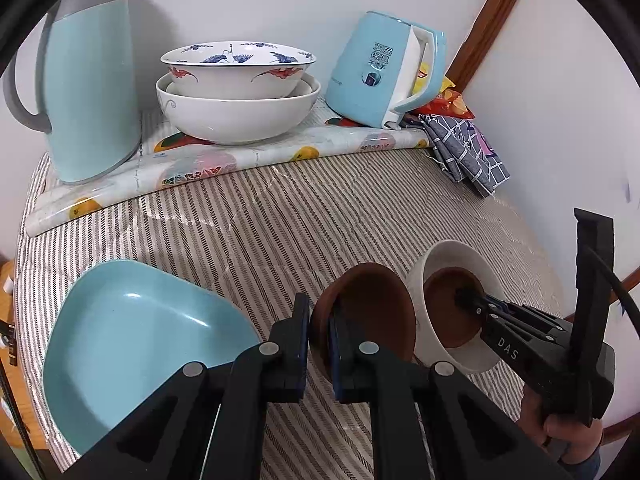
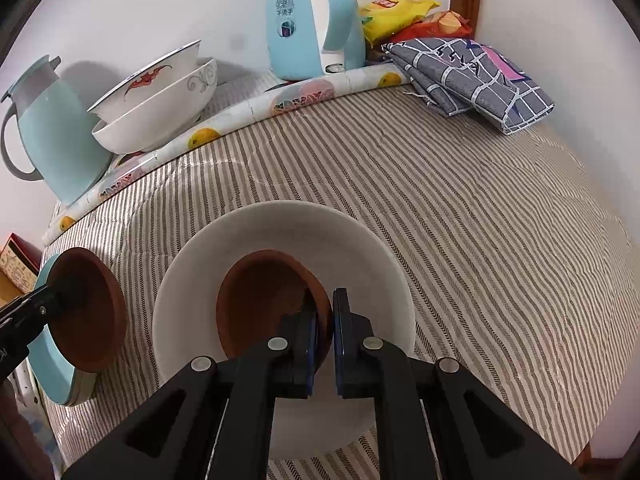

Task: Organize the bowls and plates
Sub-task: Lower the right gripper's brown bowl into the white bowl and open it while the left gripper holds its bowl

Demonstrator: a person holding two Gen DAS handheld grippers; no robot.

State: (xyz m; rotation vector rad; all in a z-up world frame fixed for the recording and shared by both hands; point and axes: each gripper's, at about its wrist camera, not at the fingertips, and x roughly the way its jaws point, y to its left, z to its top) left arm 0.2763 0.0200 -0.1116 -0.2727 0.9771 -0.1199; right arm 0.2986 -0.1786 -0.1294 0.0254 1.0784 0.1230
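Striped cloth covers your table, white wall behind. Your left gripper pinches a brown dish beside the blue plate; your right gripper pinches another brown dish inside the white bowl.

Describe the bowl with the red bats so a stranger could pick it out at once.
Start at the tall blue thermos jug by the wall. Just right of it two white bowls sit nested on the fruit-print mat. The upper bowl is yours: red bats outside, blue cranes inside, while the lower bowl is almost plain.
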